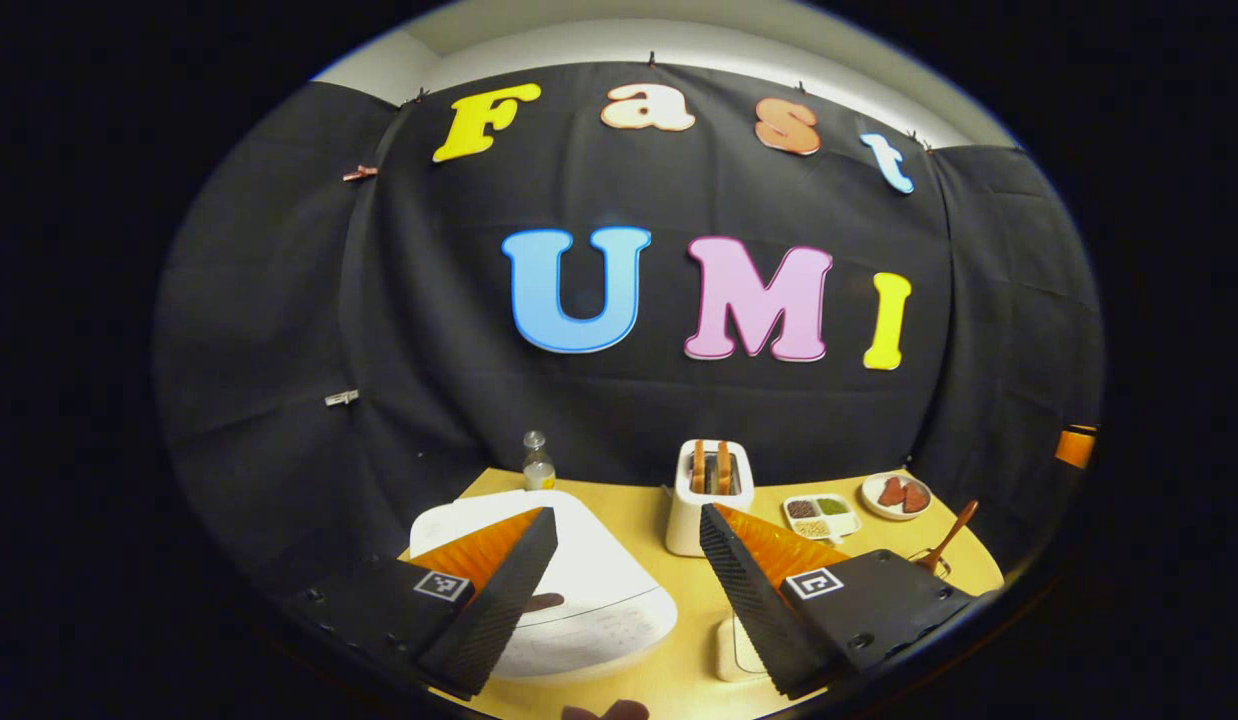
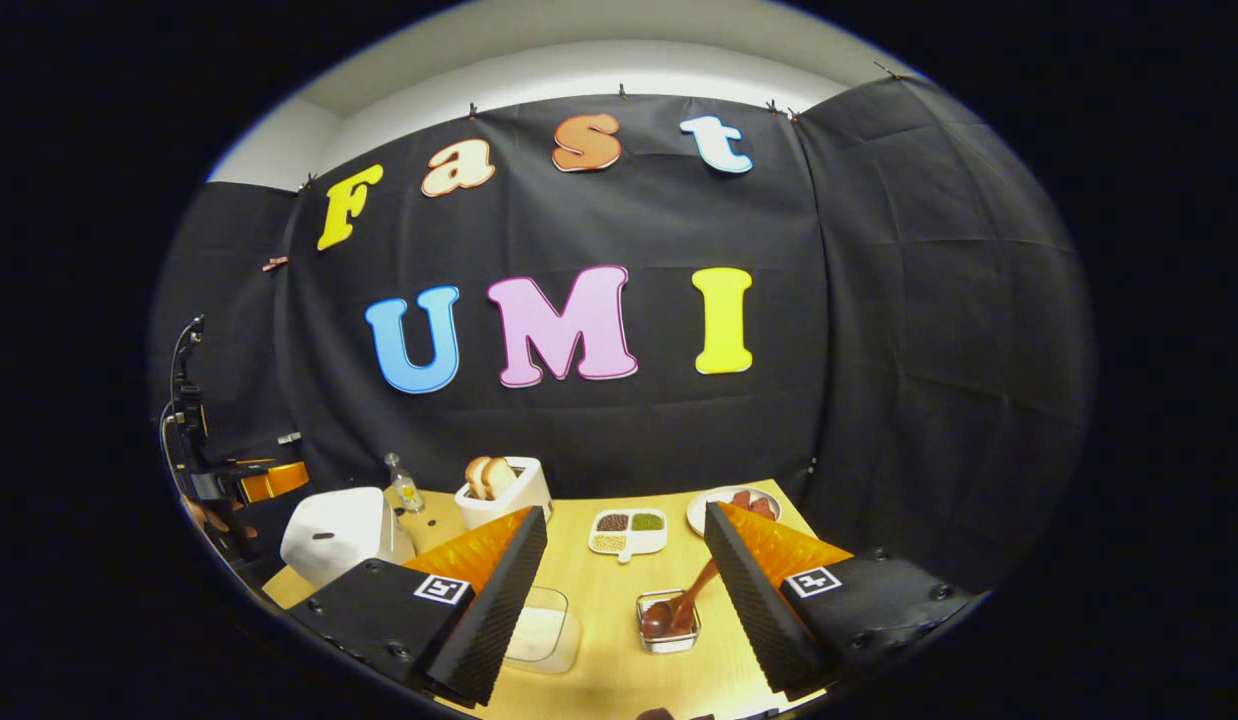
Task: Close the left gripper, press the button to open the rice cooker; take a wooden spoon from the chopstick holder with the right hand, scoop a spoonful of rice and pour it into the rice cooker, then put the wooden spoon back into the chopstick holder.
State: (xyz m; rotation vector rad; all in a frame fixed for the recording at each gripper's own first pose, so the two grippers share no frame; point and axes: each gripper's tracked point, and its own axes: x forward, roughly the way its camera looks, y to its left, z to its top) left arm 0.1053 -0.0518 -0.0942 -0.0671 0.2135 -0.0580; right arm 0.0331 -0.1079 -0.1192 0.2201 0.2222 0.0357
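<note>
Now, left tongs (image 1: 627,560) spread apart, hovering over the shut rice cooker (image 1: 579,590), near the counter's (image 2: 619,690) left edge | clear rice box (image 2: 544,630) just beside | right tongs (image 2: 624,565) released, holding nothing | wooden spoon (image 2: 679,605) leans in its chopstick holder (image 2: 667,622), reachable from above | free room between.

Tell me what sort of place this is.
Probably a staged kitchen corner in a recording booth, not a home: a rice cooker, a toaster with bread and a divided dish of grains sit on one small wooden table against hung black cloth.
</note>
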